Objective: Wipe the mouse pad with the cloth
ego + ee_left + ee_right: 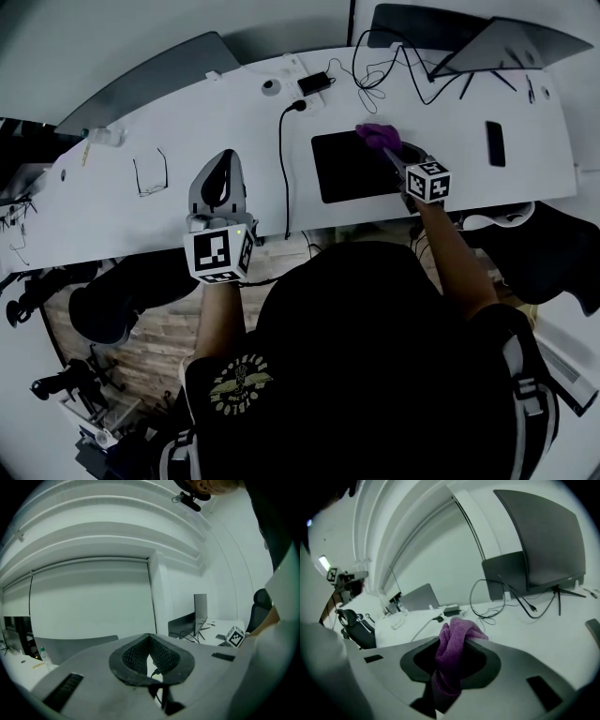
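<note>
White tabletop [187, 122], long and curved, monitors at the back. Black mouse pad [352, 169] lies near the front edge, right of a black cable [281, 159]. Right claw [389, 152] clenched on the purple cloth [380, 137]; cloth bunched, sitting at the pad's far right corner. Right gripper view: cloth [452, 653] pinched between the jaws, a wad poking past the tips. Left claw [223, 169] over the front edge, well left of the pad, tips drawn together, nothing between them. Eyeglasses [150, 173] further left.
</note>
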Demonstrator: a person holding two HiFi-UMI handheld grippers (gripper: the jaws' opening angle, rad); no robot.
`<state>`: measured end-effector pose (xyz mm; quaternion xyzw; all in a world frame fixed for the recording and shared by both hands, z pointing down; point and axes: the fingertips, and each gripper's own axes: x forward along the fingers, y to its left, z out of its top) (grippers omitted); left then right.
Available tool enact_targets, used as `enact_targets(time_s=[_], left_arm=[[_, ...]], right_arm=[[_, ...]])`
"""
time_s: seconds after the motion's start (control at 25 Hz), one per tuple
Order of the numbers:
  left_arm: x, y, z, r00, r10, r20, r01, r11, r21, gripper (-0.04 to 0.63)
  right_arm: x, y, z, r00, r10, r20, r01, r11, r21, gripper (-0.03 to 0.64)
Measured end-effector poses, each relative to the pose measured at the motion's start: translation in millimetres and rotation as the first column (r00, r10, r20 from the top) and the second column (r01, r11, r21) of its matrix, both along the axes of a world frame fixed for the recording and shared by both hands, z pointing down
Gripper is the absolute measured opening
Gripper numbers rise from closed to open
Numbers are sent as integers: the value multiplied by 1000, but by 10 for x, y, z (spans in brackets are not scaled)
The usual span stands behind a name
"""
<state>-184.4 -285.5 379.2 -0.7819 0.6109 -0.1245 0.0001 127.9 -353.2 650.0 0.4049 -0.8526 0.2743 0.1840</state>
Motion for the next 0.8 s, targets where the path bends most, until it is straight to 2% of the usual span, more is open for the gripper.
enact_targets(time_s=[0.2, 0.36, 0.56, 0.64, 0.8], left_arm=[[-104, 189, 59, 1000, 4, 6, -4, 1000, -19, 3], [-213, 381, 103, 1000, -2, 13, 2, 999, -33, 2], [-441, 645, 103, 999, -38, 32, 40, 998, -44, 2], [-526, 723, 116, 998, -53, 35, 55, 997, -48, 3], [-608, 845, 150, 997, -59, 47, 62, 996, -59, 2]], right_arm=[[-682, 440, -445, 982, -133, 135, 128, 991, 46, 106], [-1099, 683, -470, 965, -203, 166, 199, 979, 42, 106], [-1443, 936, -357, 954, -224, 199, 229, 973, -1, 104], [-1543, 1002, -179, 959, -216, 185, 228, 973, -43, 104], [-1576, 1117, 435, 978, -196, 71, 205, 967, -154, 104]])
